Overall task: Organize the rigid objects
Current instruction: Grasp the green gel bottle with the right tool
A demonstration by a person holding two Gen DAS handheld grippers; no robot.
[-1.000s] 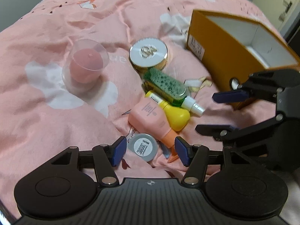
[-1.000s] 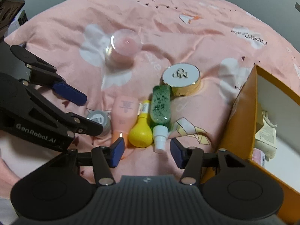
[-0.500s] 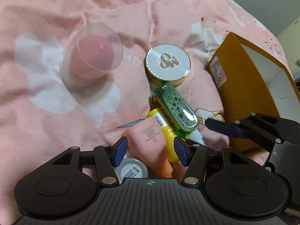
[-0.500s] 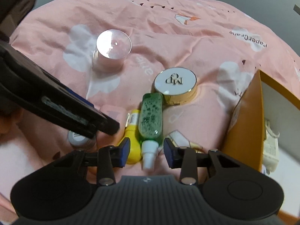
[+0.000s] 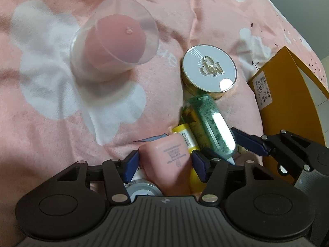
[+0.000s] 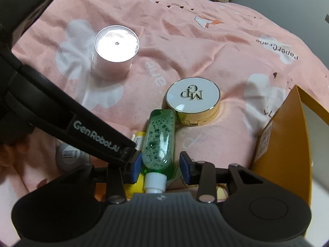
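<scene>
On the pink bedspread lies a cluster of toiletries. My left gripper (image 5: 165,163) is open and straddles the upper end of the pink tube (image 5: 164,154), its pads close beside it. My right gripper (image 6: 160,165) is open with narrowed jaws around the cap end of the green bubbly bottle (image 6: 159,138). Its left pad is against the bottle and a small gap shows at the right pad. A yellow bottle (image 5: 185,135) lies between the tube and the green bottle (image 5: 211,123). The open orange box (image 6: 287,133) stands to the right.
A white-and-gold round compact (image 6: 193,96) sits just beyond the green bottle. A clear cup over a pink sponge (image 5: 115,39) stands at the far left. A small grey jar (image 5: 141,189) lies under my left gripper. The box (image 5: 287,103) is close to the right gripper's side.
Both grippers have come down onto the cluster. The right jaws have narrowed and now flank the green bottle. The left gripper has rolled, and the pink tube is now between its fingers.
</scene>
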